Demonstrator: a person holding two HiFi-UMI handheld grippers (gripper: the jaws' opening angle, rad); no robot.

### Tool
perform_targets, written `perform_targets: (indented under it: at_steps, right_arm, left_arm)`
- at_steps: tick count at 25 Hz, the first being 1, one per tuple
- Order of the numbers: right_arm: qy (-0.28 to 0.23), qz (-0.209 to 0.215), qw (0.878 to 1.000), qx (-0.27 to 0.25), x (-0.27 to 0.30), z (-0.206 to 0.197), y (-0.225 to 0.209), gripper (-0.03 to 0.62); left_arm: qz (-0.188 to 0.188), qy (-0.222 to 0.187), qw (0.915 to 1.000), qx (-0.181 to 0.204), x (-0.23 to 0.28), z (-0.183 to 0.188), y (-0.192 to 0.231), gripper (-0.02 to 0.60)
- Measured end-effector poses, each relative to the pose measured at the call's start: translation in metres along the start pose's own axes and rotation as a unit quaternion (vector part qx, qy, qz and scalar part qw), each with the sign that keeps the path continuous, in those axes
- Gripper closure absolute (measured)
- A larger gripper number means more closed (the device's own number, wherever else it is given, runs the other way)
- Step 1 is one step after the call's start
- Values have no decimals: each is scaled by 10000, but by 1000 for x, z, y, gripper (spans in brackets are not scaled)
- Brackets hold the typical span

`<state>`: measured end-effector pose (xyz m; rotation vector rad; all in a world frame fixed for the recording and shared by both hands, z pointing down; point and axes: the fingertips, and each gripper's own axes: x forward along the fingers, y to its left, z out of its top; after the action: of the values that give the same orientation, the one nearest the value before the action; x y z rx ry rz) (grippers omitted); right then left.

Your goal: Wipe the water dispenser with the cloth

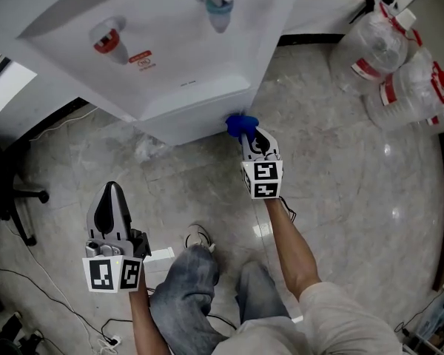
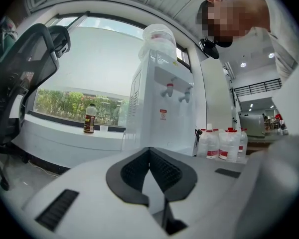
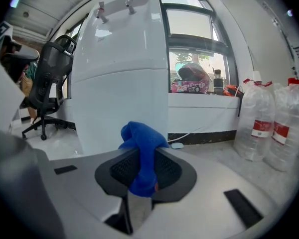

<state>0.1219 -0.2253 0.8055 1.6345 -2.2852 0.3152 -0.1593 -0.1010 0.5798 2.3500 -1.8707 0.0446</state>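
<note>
The right tool grips a blue cloth by the water dispenser base. The left tool is closed and empty.

Office: swivel chair, water dispenser, spare water jugs.

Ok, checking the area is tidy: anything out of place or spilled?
What looks like crumpled clear plastic lies on the floor at the base of the water dispenser, left of the cloth; likely litter. No spill or damage shows.
</note>
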Motion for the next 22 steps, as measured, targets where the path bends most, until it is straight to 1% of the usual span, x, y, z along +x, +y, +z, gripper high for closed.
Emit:
perform_targets:
  at_steps: [4,8,13,15,18,22]
  right_arm:
    - [106,524,9986,-6,4,-9,63,514]
    - [137,1073,9941,-50,18,-12,131,514]
    - [233,1690,9852,-170,36,-19,212,514]
    - [241,1904,9812,-198,44,-19,236,514]
    - [242,1980,9795,-281,58,-18,246,514]
    - [216,1845,9819,-374,72,-16,226,514]
  left_arm:
    - [205,-24,9998,62,-21,4,11,571]
    - [470,-19,9988,144,-45,6,30,571]
    - [817,29,9966,69,-75,0,58,571]
    - [900,64,9959,33,-82,-4,65,571]
    - [914,78,9958,-19,-82,-6,70,571]
    - [804,84,9967,25,-74,-5,67,571]
